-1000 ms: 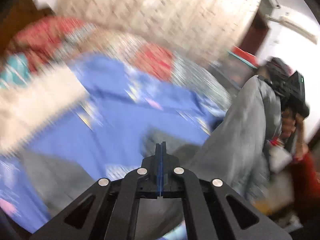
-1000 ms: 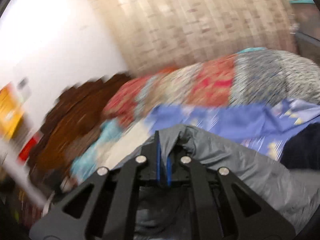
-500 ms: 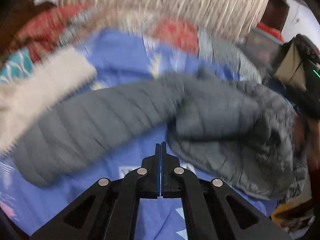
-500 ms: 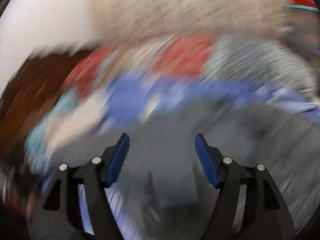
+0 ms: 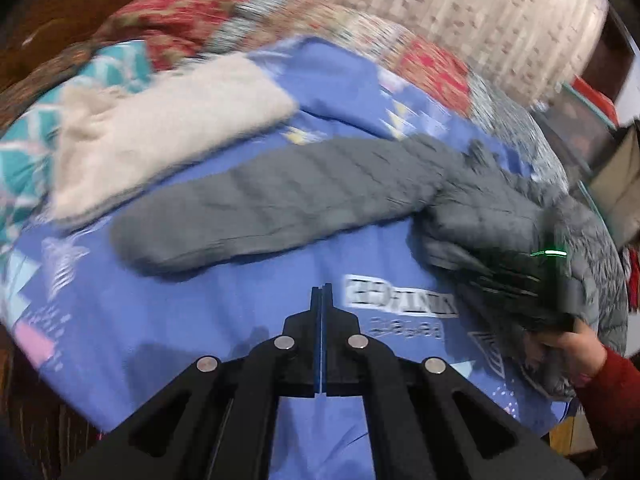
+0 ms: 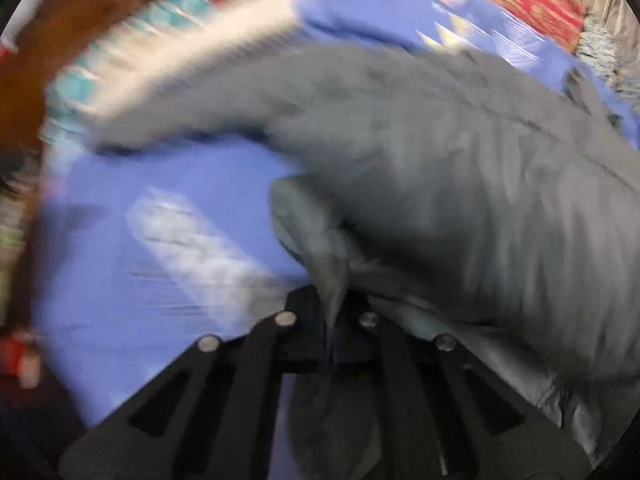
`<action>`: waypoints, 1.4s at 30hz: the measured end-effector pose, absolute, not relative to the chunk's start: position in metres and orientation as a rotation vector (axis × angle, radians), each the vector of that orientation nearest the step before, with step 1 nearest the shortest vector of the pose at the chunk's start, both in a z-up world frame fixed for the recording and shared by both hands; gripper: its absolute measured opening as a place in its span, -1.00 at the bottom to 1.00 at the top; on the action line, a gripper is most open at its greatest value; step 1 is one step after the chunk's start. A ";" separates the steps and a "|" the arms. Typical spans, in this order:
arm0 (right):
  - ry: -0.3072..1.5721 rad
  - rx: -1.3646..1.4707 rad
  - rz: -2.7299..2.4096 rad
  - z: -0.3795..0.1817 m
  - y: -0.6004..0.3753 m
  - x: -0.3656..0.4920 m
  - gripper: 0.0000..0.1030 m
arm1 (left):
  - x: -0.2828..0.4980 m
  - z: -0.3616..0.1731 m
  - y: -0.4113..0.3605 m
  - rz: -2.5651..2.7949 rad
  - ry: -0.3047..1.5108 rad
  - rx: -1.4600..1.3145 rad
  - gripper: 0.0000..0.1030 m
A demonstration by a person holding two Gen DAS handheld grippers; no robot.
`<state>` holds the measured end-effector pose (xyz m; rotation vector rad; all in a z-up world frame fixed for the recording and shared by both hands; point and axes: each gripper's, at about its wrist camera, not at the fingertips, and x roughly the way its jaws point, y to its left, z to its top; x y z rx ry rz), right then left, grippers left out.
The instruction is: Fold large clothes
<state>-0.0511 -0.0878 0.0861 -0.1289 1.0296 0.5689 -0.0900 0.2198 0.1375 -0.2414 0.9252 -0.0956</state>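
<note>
A grey quilted puffer jacket (image 5: 288, 204) lies on a blue printed bedsheet (image 5: 208, 320), one sleeve stretched out to the left, its body bunched at the right. My left gripper (image 5: 322, 292) is shut and empty, above the sheet just in front of the sleeve. My right gripper (image 6: 332, 300) is shut on a fold of the jacket's (image 6: 460, 184) lower edge; the view is blurred. The right gripper also shows in the left wrist view (image 5: 532, 280) against the jacket's right side, held by a hand in a red sleeve.
A folded cream fleece garment (image 5: 160, 132) lies at the back left of the sheet. A red patterned quilt (image 5: 192, 12) and teal patterned cloth (image 5: 24, 160) are piled behind. A curtain (image 5: 460, 12) hangs beyond the bed. The bed's edge drops off at lower right.
The jacket went from hanging in the air to lying on the sheet. My right gripper opened, then shut on the jacket's edge. My left gripper stayed shut and dropped toward the sheet.
</note>
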 end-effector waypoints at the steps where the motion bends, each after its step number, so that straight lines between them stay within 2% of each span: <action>1: 0.990 -0.132 0.722 0.113 -0.073 -0.083 -0.94 | -0.098 0.141 0.230 -0.076 0.912 -0.255 -0.57; 4: 0.965 -0.104 1.127 0.164 -0.032 -0.174 -0.92 | -0.114 0.154 0.259 -0.021 0.875 -0.287 -0.57; 7: 1.021 -0.102 1.278 0.165 -0.013 -0.223 -0.83 | -0.119 0.159 0.274 -0.008 0.856 -0.315 -0.57; 8: 1.052 -0.059 1.323 0.155 -0.013 -0.230 -0.56 | -0.117 0.159 0.276 -0.008 0.859 -0.321 -0.57; 9: 1.075 -0.070 1.290 0.146 -0.015 -0.233 -0.03 | -0.115 0.158 0.277 -0.010 0.865 -0.322 -0.57; 10: 1.078 -0.112 1.188 0.138 -0.022 -0.233 0.16 | -0.111 0.156 0.278 -0.016 0.878 -0.321 -0.57; 11: 1.070 -0.110 1.128 0.137 -0.029 -0.232 0.21 | -0.106 0.152 0.279 -0.018 0.897 -0.314 -0.57; 16: 1.014 0.120 0.832 0.159 -0.109 -0.187 0.22 | -0.082 0.122 0.300 0.034 0.977 -0.352 -0.57; 19: 0.959 0.083 0.700 0.184 -0.114 -0.160 0.22 | -0.085 0.117 0.321 0.098 0.951 -0.400 -0.57; 22: 0.888 -0.167 0.746 0.208 -0.040 -0.125 0.24 | -0.104 0.122 0.352 0.152 0.891 -0.439 -0.57; 24: 0.860 -0.324 0.827 0.207 0.032 -0.121 0.34 | -0.122 0.125 0.372 0.200 0.868 -0.434 -0.57; 26: 0.860 -0.413 0.901 0.197 0.094 -0.110 0.42 | -0.143 0.127 0.392 0.250 0.858 -0.428 -0.57; 27: 0.859 -0.471 0.936 0.186 0.132 -0.105 0.50 | -0.153 0.127 0.400 0.270 0.854 -0.427 -0.57; 29: 0.828 -0.633 0.902 0.153 0.194 -0.098 0.55 | -0.171 0.129 0.413 0.300 0.847 -0.429 -0.57; 31: 0.796 -0.839 0.787 0.109 0.248 -0.083 0.55 | -0.195 0.131 0.429 0.339 0.834 -0.436 -0.57; 32: 0.789 -0.963 0.692 0.082 0.269 -0.073 0.46 | -0.205 0.132 0.436 0.352 0.828 -0.443 -0.57; 33: 0.799 -1.040 0.630 0.063 0.284 -0.063 -0.58 | -0.212 0.132 0.441 0.360 0.824 -0.448 -0.57; 34: 0.832 -1.036 0.628 0.058 0.292 -0.055 -0.92 | -0.222 0.133 0.446 0.374 0.816 -0.454 -0.57; 37: 0.939 -0.603 0.834 0.115 0.314 -0.044 -0.93 | -0.239 0.134 0.456 0.393 0.798 -0.469 -0.57; 42: 0.791 -0.207 1.014 0.216 0.302 -0.046 -0.93 | -0.228 0.134 0.449 0.362 0.801 -0.457 -0.57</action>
